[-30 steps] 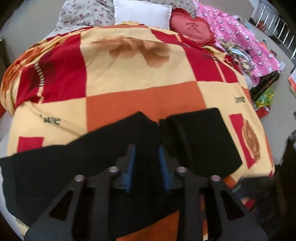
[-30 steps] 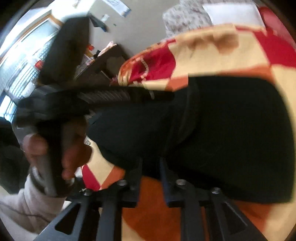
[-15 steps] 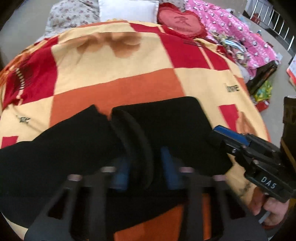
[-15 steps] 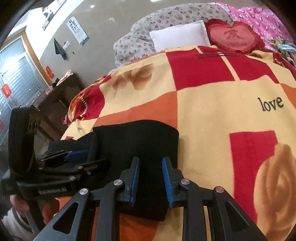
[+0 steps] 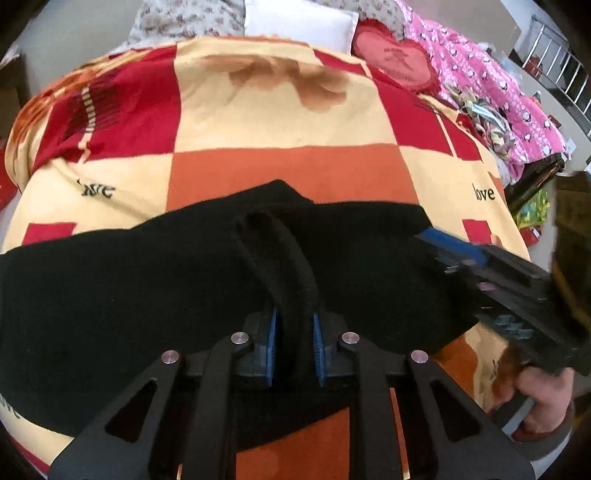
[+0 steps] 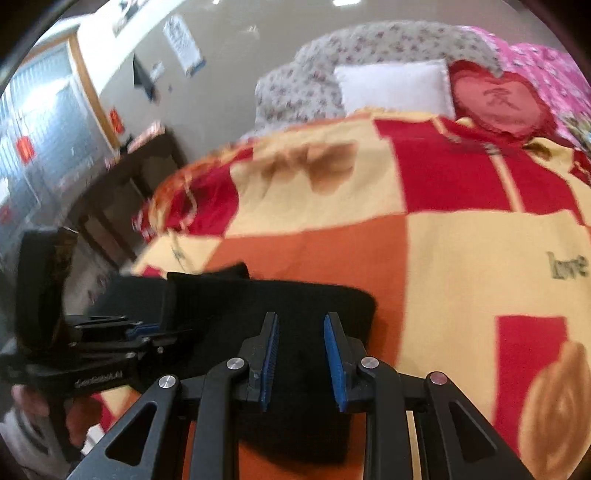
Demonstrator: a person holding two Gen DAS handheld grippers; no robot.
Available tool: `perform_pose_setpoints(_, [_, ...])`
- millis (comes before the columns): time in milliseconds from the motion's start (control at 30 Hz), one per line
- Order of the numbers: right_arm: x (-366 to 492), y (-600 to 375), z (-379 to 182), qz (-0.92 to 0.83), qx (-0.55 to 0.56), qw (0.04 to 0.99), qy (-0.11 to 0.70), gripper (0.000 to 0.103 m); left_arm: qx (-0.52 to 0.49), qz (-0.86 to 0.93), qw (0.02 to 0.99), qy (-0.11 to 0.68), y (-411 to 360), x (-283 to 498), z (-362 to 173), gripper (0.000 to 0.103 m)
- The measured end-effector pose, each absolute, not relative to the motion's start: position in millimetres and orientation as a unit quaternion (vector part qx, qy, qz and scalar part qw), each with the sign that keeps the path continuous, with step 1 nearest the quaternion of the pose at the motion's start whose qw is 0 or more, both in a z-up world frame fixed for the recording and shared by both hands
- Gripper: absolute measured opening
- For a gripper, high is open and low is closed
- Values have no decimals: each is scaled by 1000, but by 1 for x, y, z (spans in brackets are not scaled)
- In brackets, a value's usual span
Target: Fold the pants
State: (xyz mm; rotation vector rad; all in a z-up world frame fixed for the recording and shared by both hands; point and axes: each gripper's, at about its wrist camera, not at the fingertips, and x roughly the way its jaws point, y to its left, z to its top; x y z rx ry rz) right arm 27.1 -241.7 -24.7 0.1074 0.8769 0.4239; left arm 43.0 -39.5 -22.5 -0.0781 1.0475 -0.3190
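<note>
Black pants (image 5: 110,280) lie across the near part of a checkered red, orange and yellow blanket (image 5: 280,170). My left gripper (image 5: 294,332) is shut on a raised fold of the pants (image 5: 284,258). My right gripper (image 6: 300,332) is open, its blue pads apart just above the folded right end of the pants (image 6: 306,299); nothing is between them. The right gripper also shows in the left wrist view (image 5: 498,273), and the left gripper in the right wrist view (image 6: 110,332).
At the head of the bed lie a white pillow (image 5: 299,22), a red heart cushion (image 5: 395,59) and a pink quilt (image 5: 498,92). A dark table (image 6: 133,177) stands to the left of the bed.
My right gripper has let go of the pants' end and opened, and has drawn back a little. My left gripper still holds the fold; the pants have settled flatter.
</note>
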Motion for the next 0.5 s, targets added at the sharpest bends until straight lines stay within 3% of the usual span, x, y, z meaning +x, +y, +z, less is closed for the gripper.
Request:
perform_pose_setpoints(300, [6,-237,0,201,24,888,414,24,-44,-133,856,498,-29,35,-18,31])
perform_pose_setpoints(500, [-19,-231,-21,191,-2,886,423,24,-43,-127,862,488,-28,27,-21,33])
